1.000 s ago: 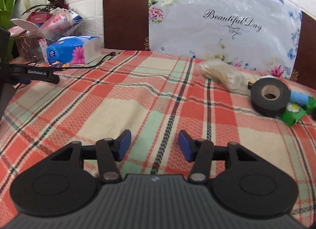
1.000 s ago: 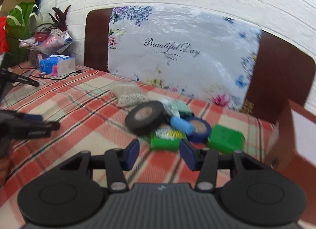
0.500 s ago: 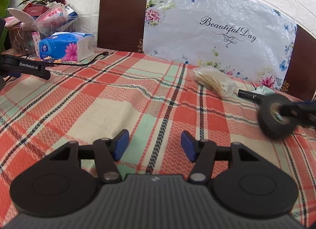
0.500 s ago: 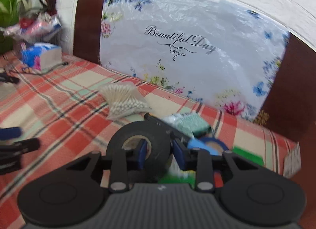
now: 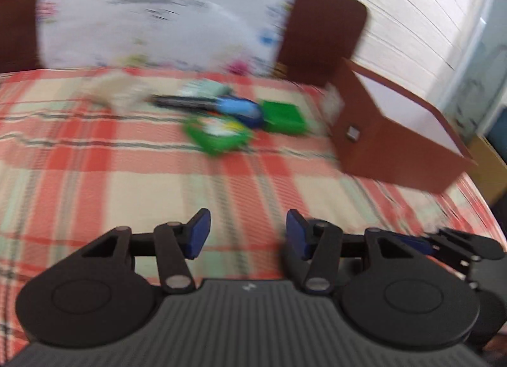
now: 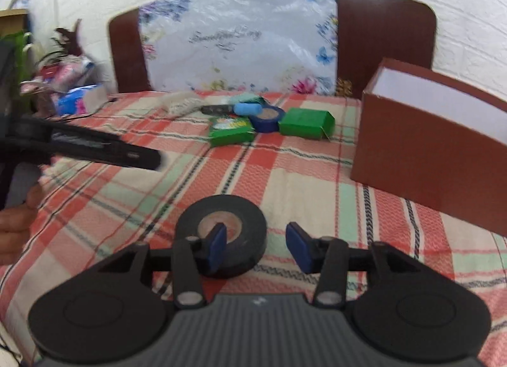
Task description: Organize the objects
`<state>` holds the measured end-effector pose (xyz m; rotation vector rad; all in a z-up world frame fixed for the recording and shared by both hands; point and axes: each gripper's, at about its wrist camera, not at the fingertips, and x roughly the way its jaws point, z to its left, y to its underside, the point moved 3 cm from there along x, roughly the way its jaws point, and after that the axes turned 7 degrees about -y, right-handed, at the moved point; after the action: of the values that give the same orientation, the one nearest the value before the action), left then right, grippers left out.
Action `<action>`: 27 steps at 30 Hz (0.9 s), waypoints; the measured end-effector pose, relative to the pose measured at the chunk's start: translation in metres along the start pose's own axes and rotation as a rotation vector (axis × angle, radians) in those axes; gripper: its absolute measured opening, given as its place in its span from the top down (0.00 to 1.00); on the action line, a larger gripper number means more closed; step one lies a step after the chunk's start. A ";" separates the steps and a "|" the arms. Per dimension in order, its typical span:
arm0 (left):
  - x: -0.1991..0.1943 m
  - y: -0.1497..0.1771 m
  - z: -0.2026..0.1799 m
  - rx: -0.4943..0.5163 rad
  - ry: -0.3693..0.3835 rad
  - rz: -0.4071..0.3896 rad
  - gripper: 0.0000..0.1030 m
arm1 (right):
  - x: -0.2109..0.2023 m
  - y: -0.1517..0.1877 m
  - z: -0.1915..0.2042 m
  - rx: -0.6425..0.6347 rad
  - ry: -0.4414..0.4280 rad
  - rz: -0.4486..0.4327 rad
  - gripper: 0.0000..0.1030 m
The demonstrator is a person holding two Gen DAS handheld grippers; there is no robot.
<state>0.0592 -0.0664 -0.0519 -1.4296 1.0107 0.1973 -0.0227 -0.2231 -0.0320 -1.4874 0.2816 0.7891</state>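
Note:
A black tape roll (image 6: 221,234) lies flat on the plaid cloth near the front, with my right gripper's (image 6: 255,245) left finger in its core hole and the right finger apart from it; the jaws stand open. My left gripper (image 5: 247,234) is open and empty above the cloth. Farther back lie a green packet (image 6: 231,131), a green box (image 6: 305,123), a blue tape roll (image 6: 267,117), a light blue cylinder (image 6: 247,109), a black pen (image 6: 217,109) and a bag of cotton swabs (image 6: 182,104). The blurred left wrist view shows the same pile (image 5: 228,120).
An open brown box (image 6: 427,145) with a white inside stands at the right; it also shows in the left wrist view (image 5: 389,139). A floral bag (image 6: 237,44) leans on a brown headboard behind. A blue tissue pack (image 6: 79,101) and clutter sit far left.
My right gripper carried the black tape roll back to the near part of the cloth, set it down and opened. My left gripper swung right toward the pile and box.

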 end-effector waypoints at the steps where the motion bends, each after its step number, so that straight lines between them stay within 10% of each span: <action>1: 0.003 -0.002 -0.009 0.016 0.011 0.020 0.47 | -0.003 0.004 0.003 -0.022 -0.012 -0.006 0.49; 8: 0.043 0.014 -0.035 0.123 -0.052 0.185 0.50 | 0.011 0.017 0.009 -0.086 -0.050 0.029 0.41; 11: 0.046 0.022 -0.037 0.166 -0.064 0.141 0.71 | 0.031 0.010 0.009 -0.092 -0.076 0.044 0.29; 23: 0.019 -0.110 -0.131 0.234 0.017 -0.138 0.71 | -0.022 -0.069 -0.042 -0.179 0.134 -0.330 0.33; 27: 0.060 -0.138 -0.170 0.268 0.034 -0.118 0.70 | -0.022 -0.096 -0.098 -0.099 0.185 -0.346 0.33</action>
<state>0.1091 -0.2692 0.0367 -1.2458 0.9392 -0.0478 0.0501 -0.3122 0.0459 -1.6492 0.1178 0.3940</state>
